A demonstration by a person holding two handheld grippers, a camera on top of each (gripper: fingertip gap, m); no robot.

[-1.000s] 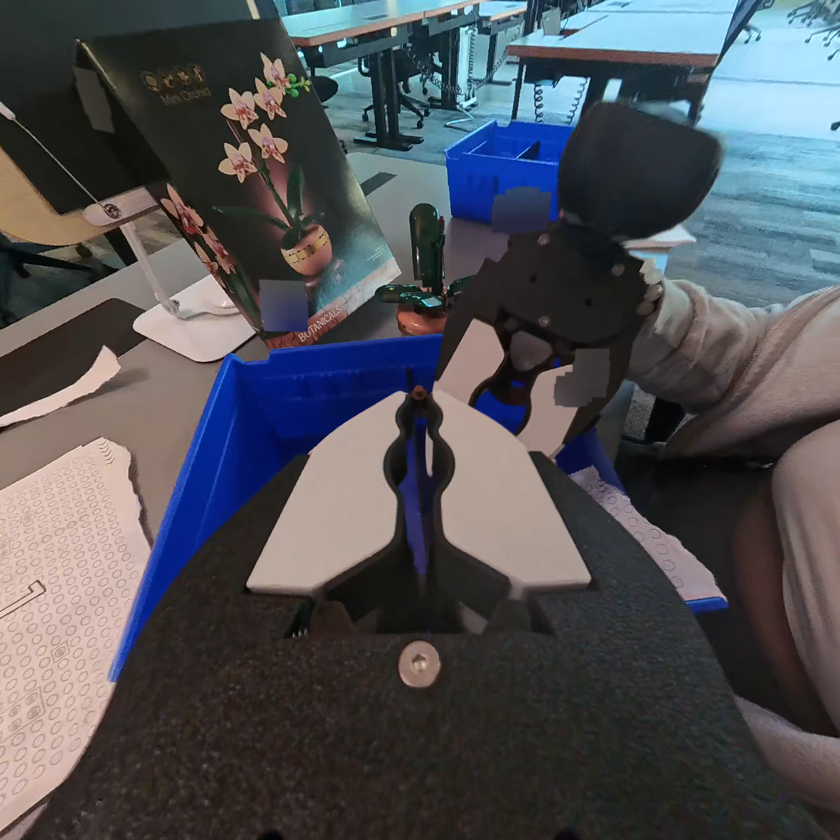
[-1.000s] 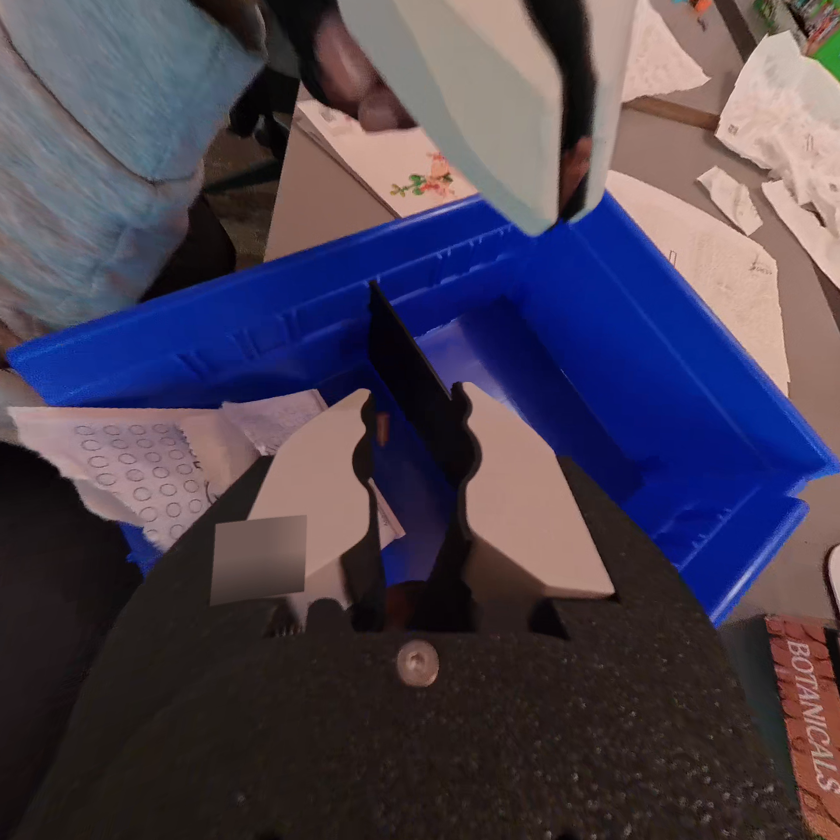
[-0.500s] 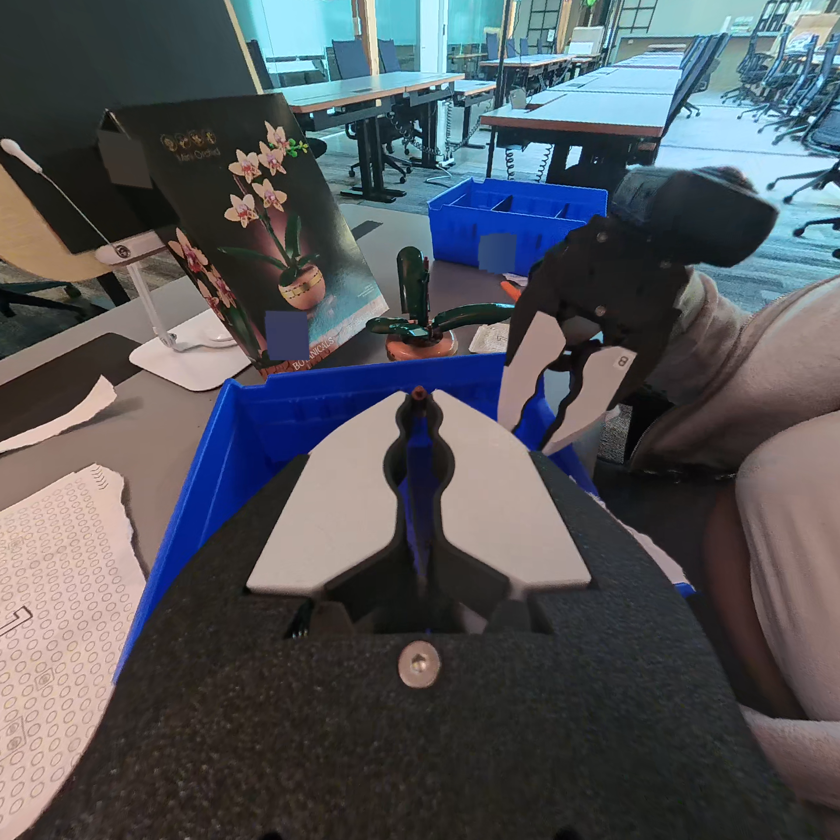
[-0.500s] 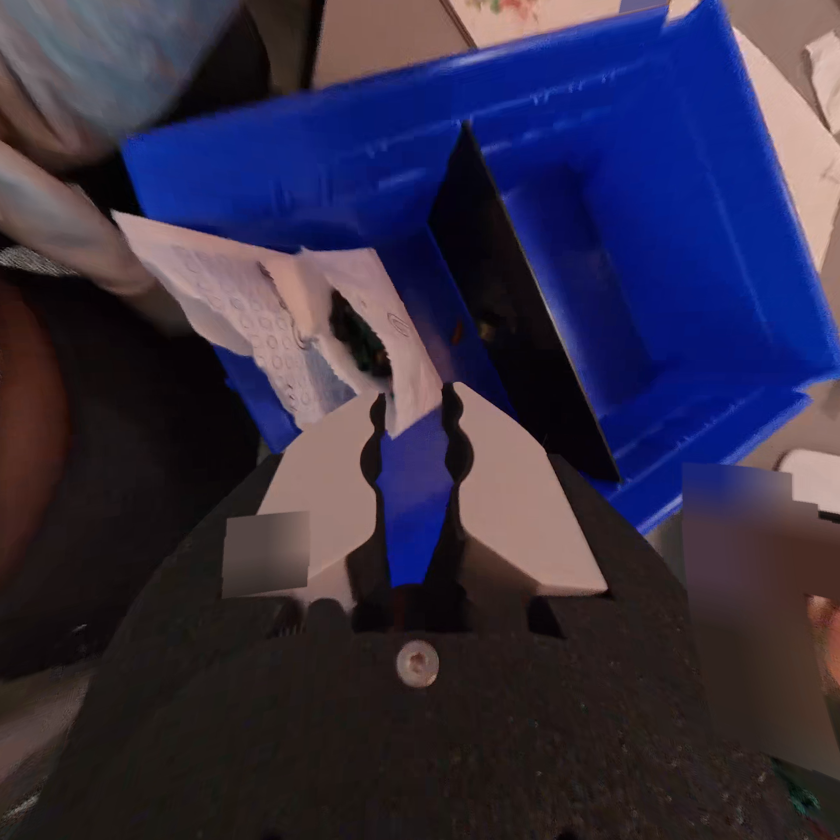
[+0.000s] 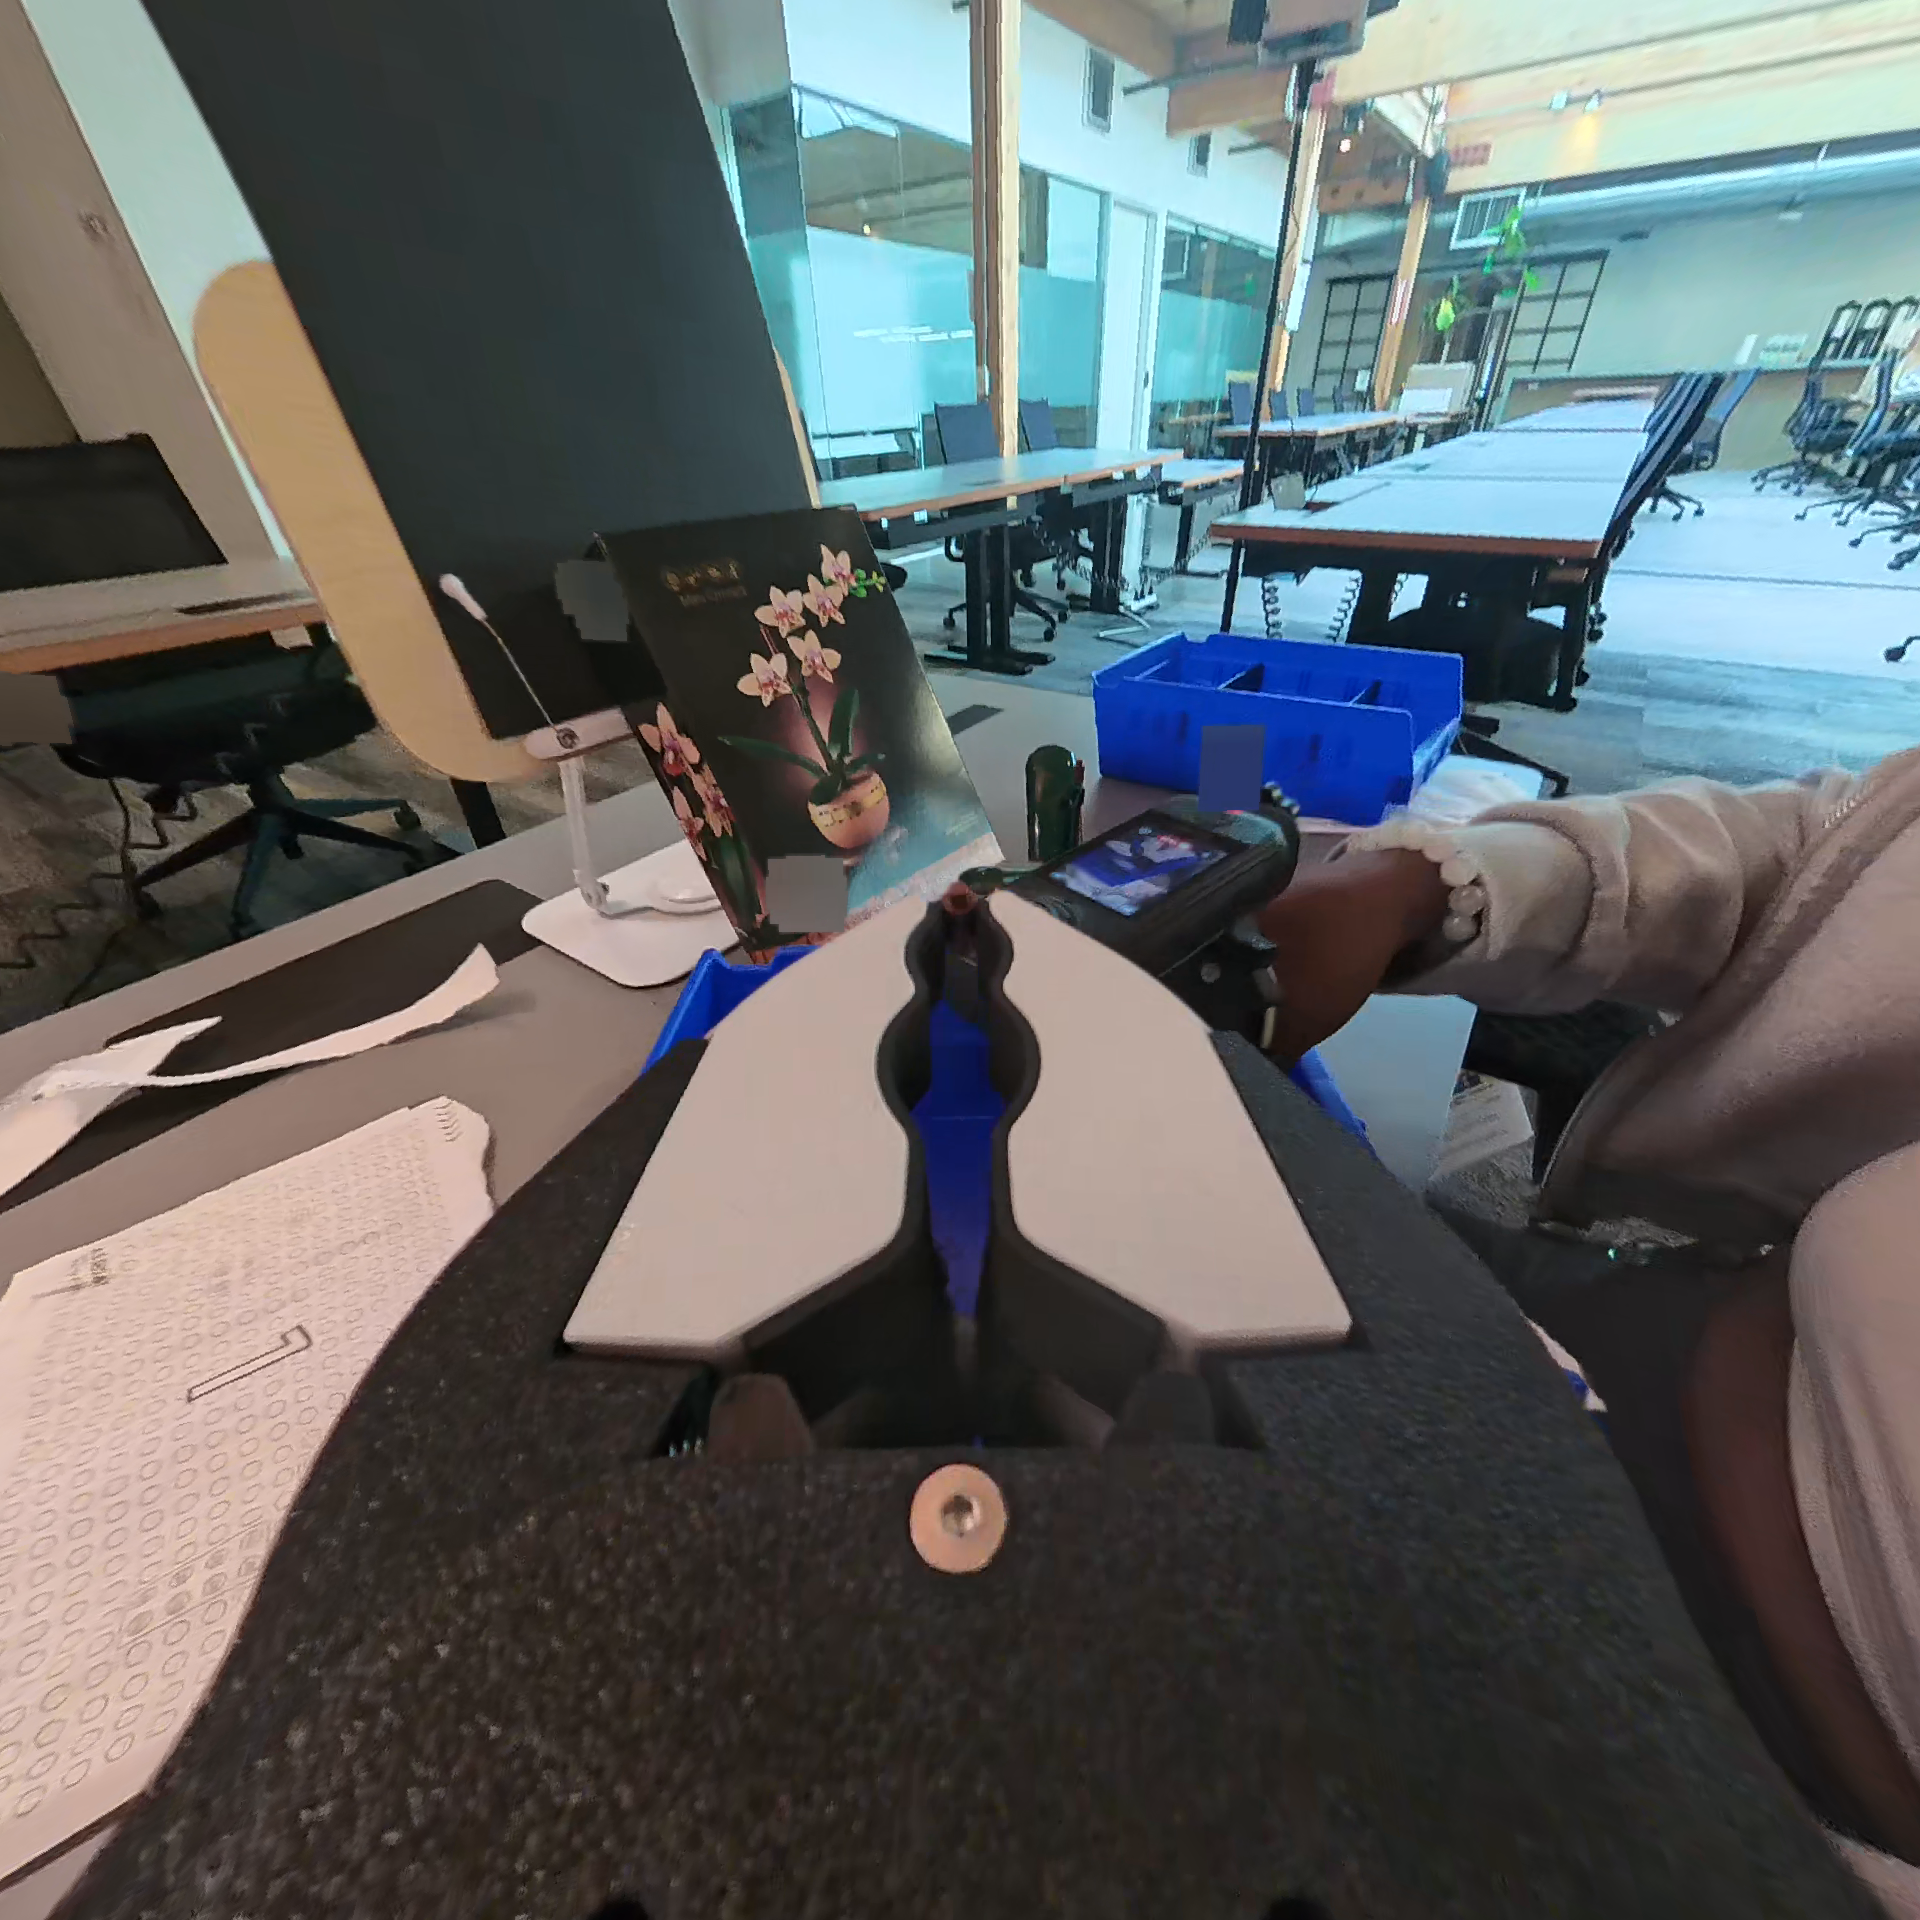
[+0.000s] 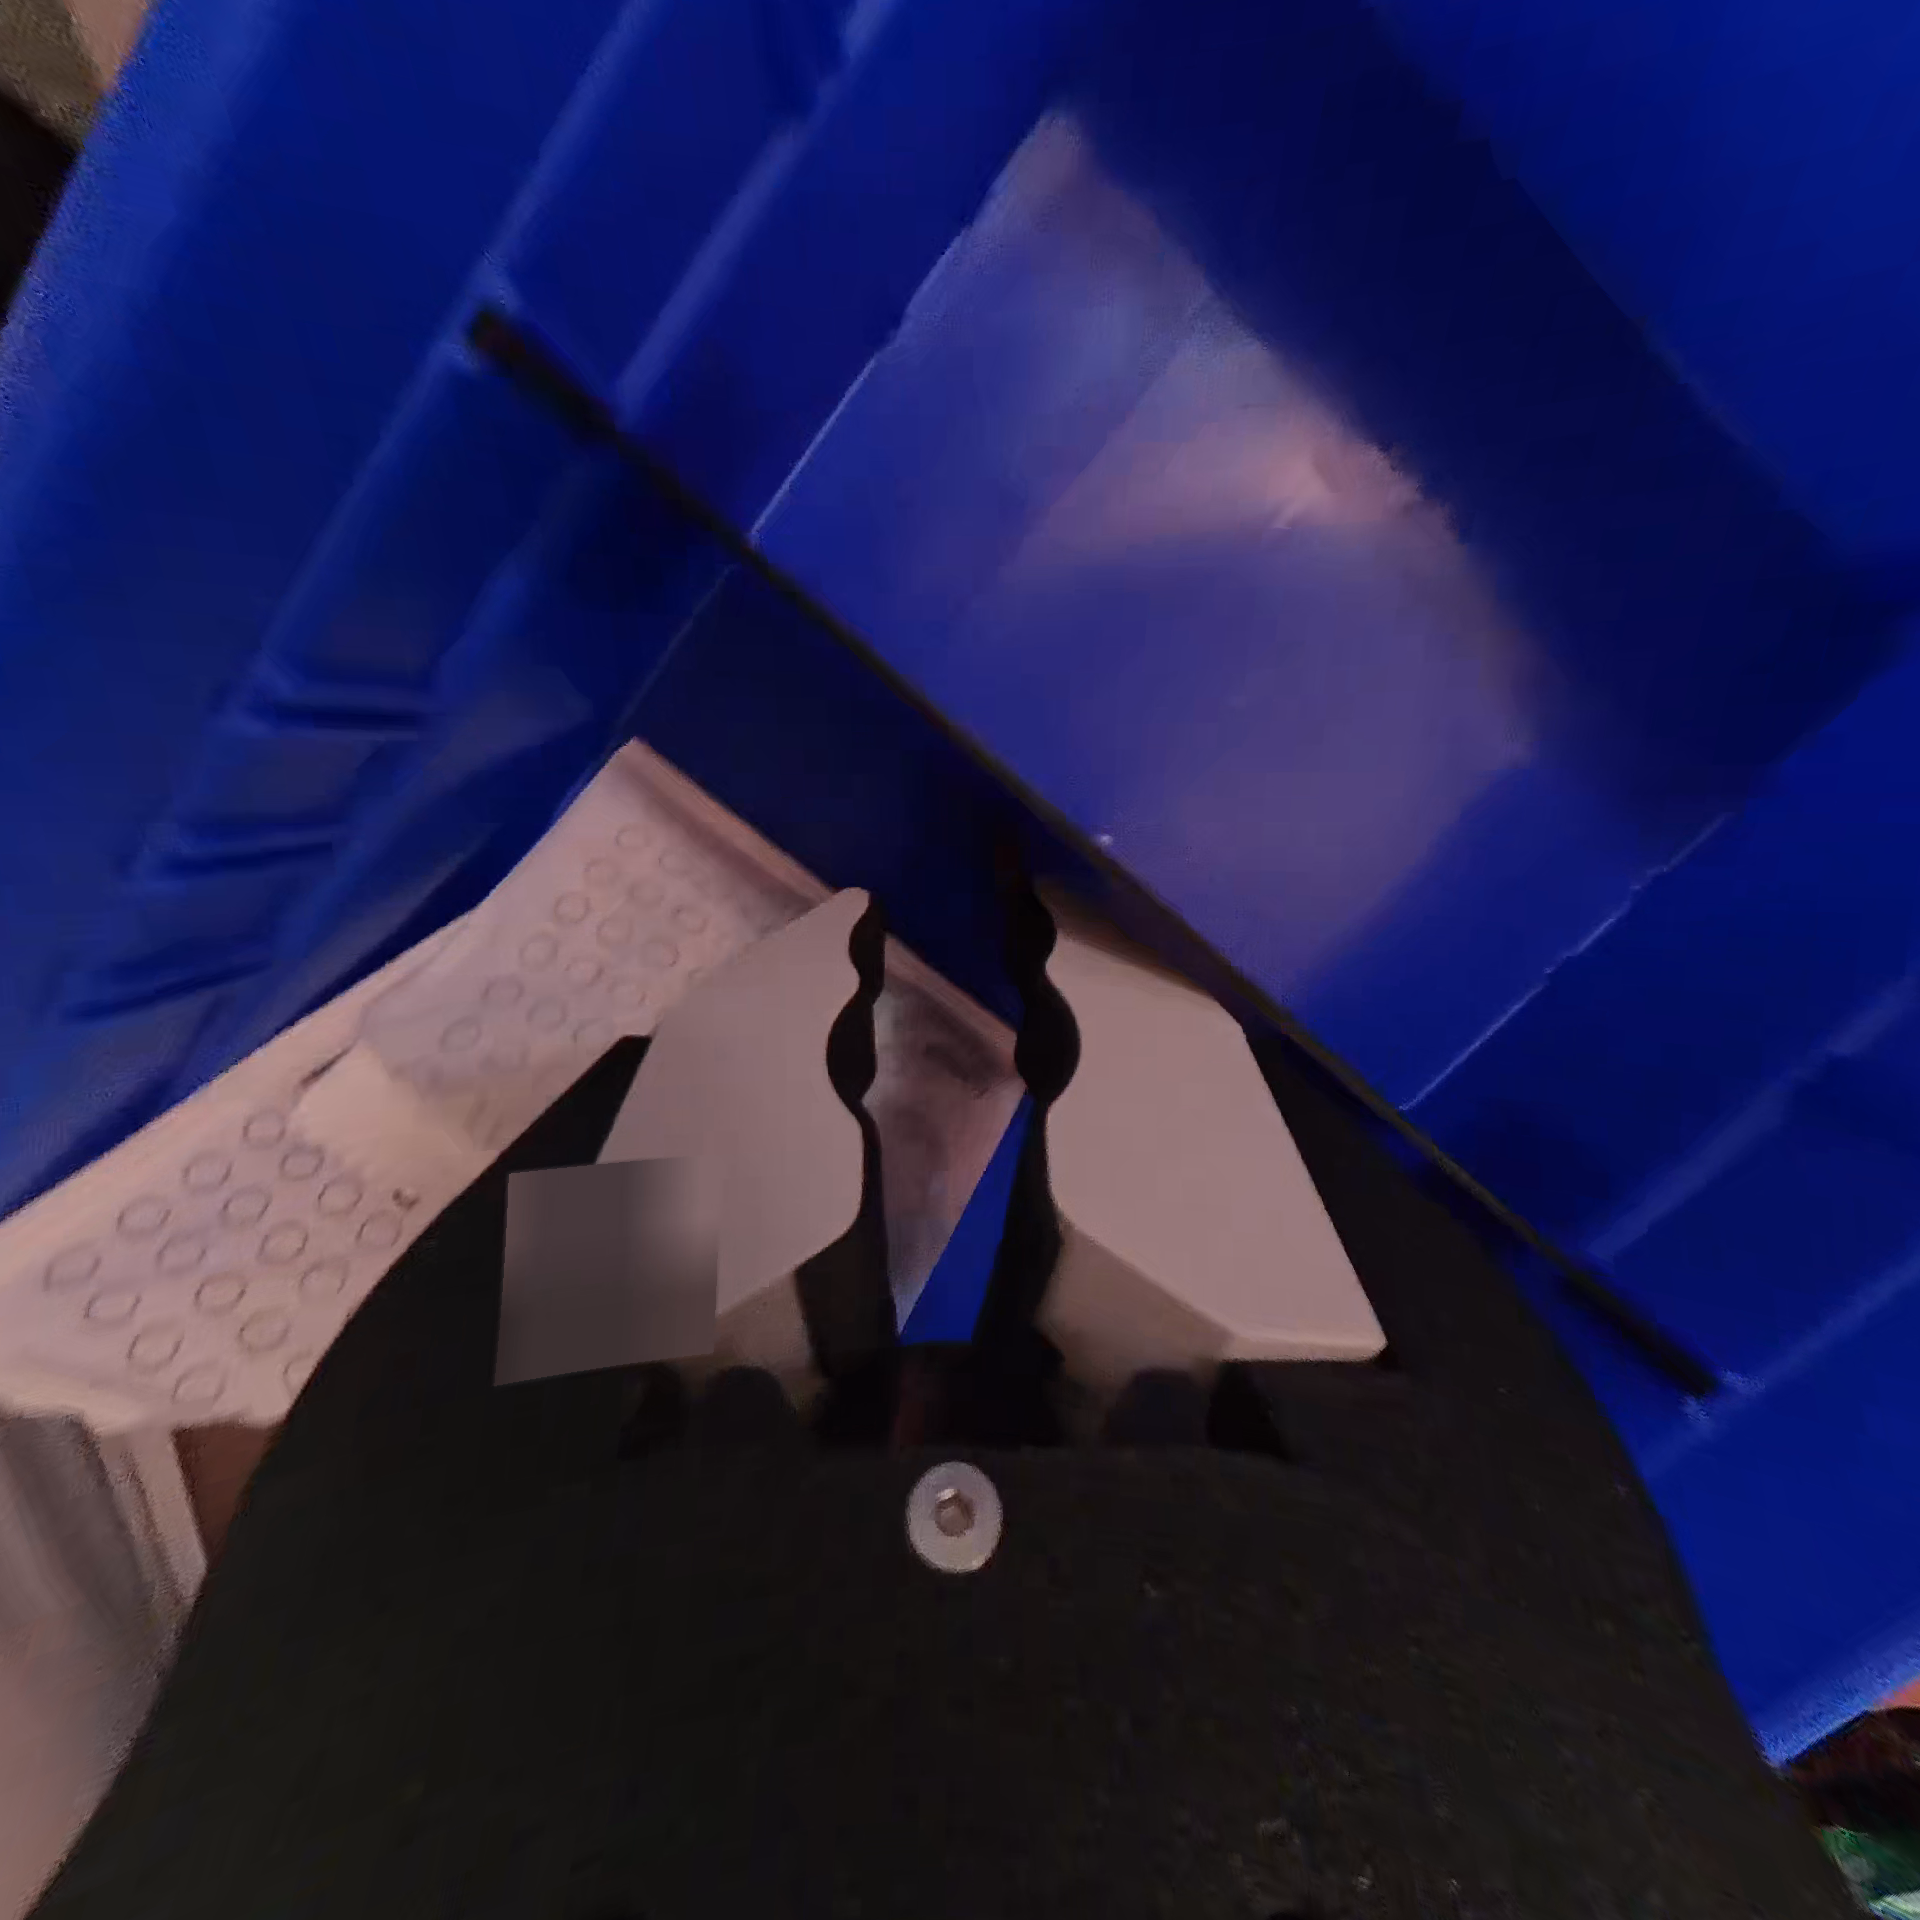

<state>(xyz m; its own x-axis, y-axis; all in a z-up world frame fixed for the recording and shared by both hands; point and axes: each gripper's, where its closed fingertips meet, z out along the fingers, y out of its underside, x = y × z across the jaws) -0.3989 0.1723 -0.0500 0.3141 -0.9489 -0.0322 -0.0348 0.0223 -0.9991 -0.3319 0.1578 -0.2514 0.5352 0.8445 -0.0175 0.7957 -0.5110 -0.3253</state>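
Observation:
My left gripper (image 5: pixel 956 912) is shut on a small reddish-brown piece (image 5: pixel 952 906) pinched at its tips, held above the near blue bin (image 5: pixel 702 989). My right gripper (image 6: pixel 940 894) is open, low inside the same blue bin (image 6: pixel 1299 582), which has a thin black divider (image 6: pixel 790 592). Its fingers hang over a white paper bag printed with circles (image 6: pixel 488 1039) in the left compartment; the view is blurred and contact is unclear. In the left wrist view the right gripper's back with a small screen (image 5: pixel 1143 883) and the person's hand (image 5: pixel 1340 935) show just beyond my fingertips.
A dark box with an orchid picture (image 5: pixel 810 727) leans behind the bin, beside a white stand (image 5: pixel 634 914). A green plant model (image 5: pixel 1051 795) and a second blue bin (image 5: pixel 1278 707) stand farther back. Torn printed paper sheets (image 5: pixel 187 1403) lie left on the grey table (image 5: pixel 561 1018). The grippers' ends are close to 20 cm from one another.
My right gripper has dropped deep into the blue bin, close over the paper bag. My left gripper has tilted upward, still pinching the small piece.

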